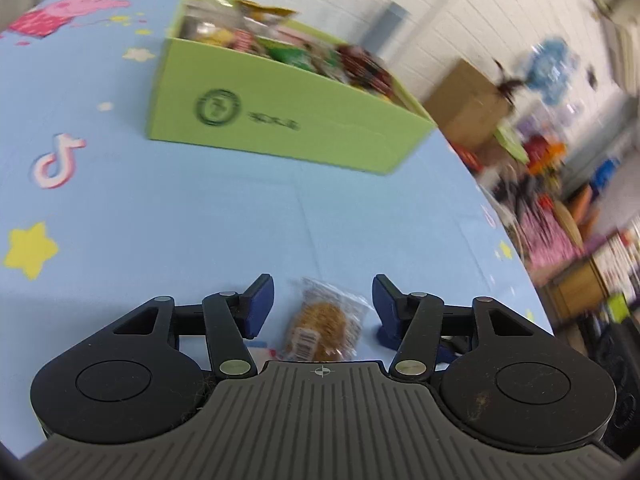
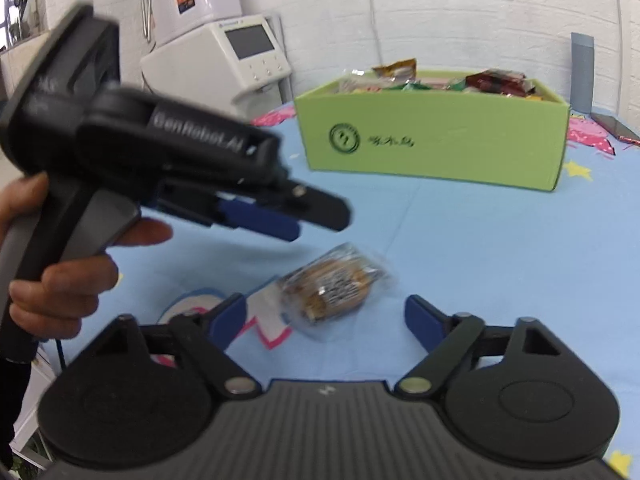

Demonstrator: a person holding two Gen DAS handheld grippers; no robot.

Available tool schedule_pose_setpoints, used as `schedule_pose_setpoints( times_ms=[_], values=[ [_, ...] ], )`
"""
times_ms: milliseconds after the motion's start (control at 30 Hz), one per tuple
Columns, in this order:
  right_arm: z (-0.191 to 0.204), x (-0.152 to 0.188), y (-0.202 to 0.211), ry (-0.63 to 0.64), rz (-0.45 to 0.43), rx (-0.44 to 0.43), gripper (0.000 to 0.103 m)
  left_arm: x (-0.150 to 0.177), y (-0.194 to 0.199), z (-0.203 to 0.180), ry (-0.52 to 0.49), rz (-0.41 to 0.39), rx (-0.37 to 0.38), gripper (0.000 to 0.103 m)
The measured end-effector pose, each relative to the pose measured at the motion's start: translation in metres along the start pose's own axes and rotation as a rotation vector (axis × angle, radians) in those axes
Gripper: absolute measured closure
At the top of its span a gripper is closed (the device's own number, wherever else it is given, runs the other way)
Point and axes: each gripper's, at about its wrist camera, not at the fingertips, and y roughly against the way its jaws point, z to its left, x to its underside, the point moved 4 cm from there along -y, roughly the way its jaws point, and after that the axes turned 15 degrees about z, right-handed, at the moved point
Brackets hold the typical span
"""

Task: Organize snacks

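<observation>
Both grippers' fingers (image 1: 262,304) gape, gripping nothing; snack packet (image 2: 334,286) lies flat between them, long axis diagonal.

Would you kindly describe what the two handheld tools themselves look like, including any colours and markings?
Both tools are black plastic with two round pivot discs, ribbed grey centre panels and silver rivets on scissor-like linkages. The fingers carry blue pads. The left tool, seen from the side in the right wrist view, has a pistol-style handle and white "GenRobot.AI" lettering. The right tool matches in build. A dark sleeve edge shows at the frame's lower left.
</observation>
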Motion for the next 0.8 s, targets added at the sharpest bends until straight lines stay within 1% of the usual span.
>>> schedule_pose_setpoints(
  times_ms=[33,67,100,133,167,200,300,367,400,467,500,533,567,600,633,700,733,800],
  values=[
    [0.004,-0.001,-0.005,-0.001,0.011,0.002,0.029,0.001,-0.003,-0.003,-0.026,0.024,0.004,0.063],
    [0.007,0.0,-0.009,0.0,0.015,0.008,0.028,0.003,-0.006,-0.005,-0.045,0.039,0.004,0.066],
    [0.011,-0.002,-0.011,0.017,0.013,0.032,0.028,0.005,-0.009,-0.006,-0.066,0.055,0.004,0.068],
    [0.014,-0.003,-0.013,0.038,0.016,0.057,0.029,0.007,-0.011,-0.008,-0.08,0.069,0.011,0.067],
    [0.016,-0.005,-0.016,0.056,0.018,0.069,0.027,0.009,-0.012,-0.009,-0.092,0.076,0.024,0.067],
    [0.018,-0.006,-0.019,0.075,0.019,0.071,0.023,0.011,-0.012,-0.011,-0.101,0.08,0.036,0.067],
    [0.015,-0.013,-0.024,0.109,0.033,0.106,0.025,0.015,-0.009,-0.013,-0.096,0.068,0.056,0.067],
    [0.012,-0.013,-0.021,0.094,0.034,0.093,0.025,0.018,-0.005,-0.012,-0.101,0.051,0.069,0.066],
    [0.011,-0.012,-0.019,0.088,0.033,0.09,0.025,0.017,-0.004,-0.012,-0.093,0.044,0.066,0.064],
    [0.009,-0.009,-0.019,0.072,0.033,0.1,0.024,0.013,-0.008,-0.011,-0.072,0.045,0.052,0.064],
    [0.009,-0.009,-0.02,0.071,0.022,0.106,0.026,0.011,-0.014,-0.011,-0.064,0.058,0.039,0.07],
    [0.01,-0.008,-0.021,0.072,0.016,0.119,0.037,0.011,-0.019,-0.012,-0.057,0.072,0.019,0.076],
    [0.012,-0.009,-0.021,0.071,0.009,0.125,0.037,0.012,-0.023,-0.012,-0.052,0.072,0.002,0.081],
    [0.013,-0.009,-0.02,0.068,0.016,0.127,0.04,0.012,-0.022,-0.014,-0.045,0.059,0.01,0.084],
    [0.011,-0.011,-0.018,0.071,0.018,0.128,0.041,0.011,-0.019,-0.017,-0.044,0.044,0.013,0.085],
    [0.004,-0.021,-0.009,0.058,-0.015,0.106,0.041,0.0,-0.009,-0.025,-0.05,-0.007,0.015,0.085],
    [0.0,-0.03,-0.003,0.058,-0.037,0.097,0.041,-0.009,-0.002,-0.029,-0.054,-0.034,0.014,0.085],
    [-0.007,-0.052,0.007,0.085,-0.077,0.114,0.041,-0.035,0.01,-0.036,-0.061,-0.087,0.016,0.084]
  ],
)
